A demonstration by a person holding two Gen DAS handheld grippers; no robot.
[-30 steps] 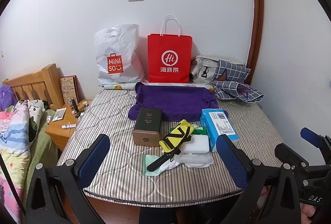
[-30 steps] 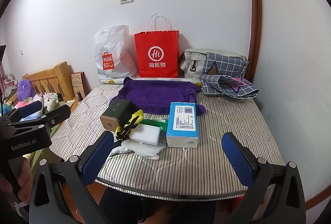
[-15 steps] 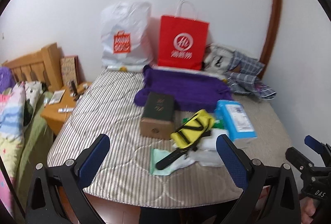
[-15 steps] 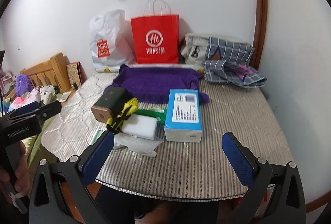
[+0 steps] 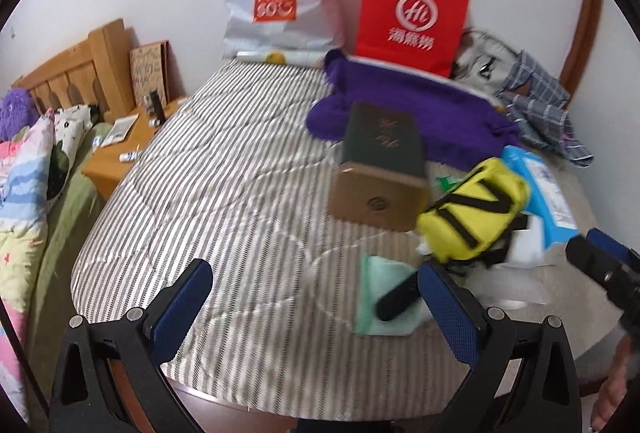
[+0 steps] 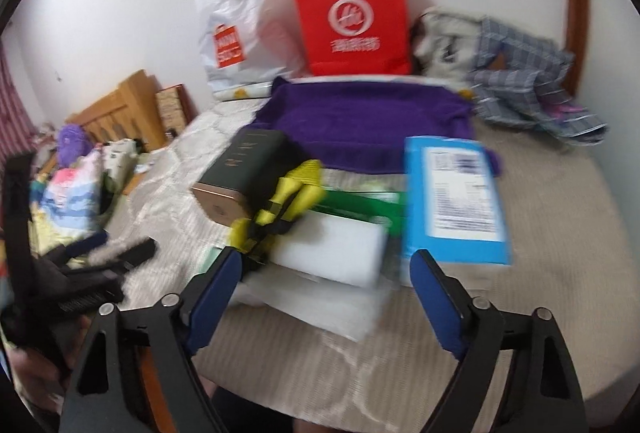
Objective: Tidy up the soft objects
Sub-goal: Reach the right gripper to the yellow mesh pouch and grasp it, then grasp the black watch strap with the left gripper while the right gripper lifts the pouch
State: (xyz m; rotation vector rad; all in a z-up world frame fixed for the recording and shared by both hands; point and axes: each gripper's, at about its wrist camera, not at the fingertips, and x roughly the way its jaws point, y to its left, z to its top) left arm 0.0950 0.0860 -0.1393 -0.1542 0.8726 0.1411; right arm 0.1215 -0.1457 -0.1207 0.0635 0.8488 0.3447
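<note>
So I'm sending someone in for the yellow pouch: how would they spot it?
Go to the striped bed. In the pile near its front edge, beside the dark green box, lies the yellow pouch. It's the only bright yellow item, with black straps.

Both claws tilted downward, side by side; left claw [image 5: 312,305] has its jaws spread wide with nothing between them; right claw [image 6: 324,297] is parted too, jaws just been closing in a bit, gripping nothing.
</note>
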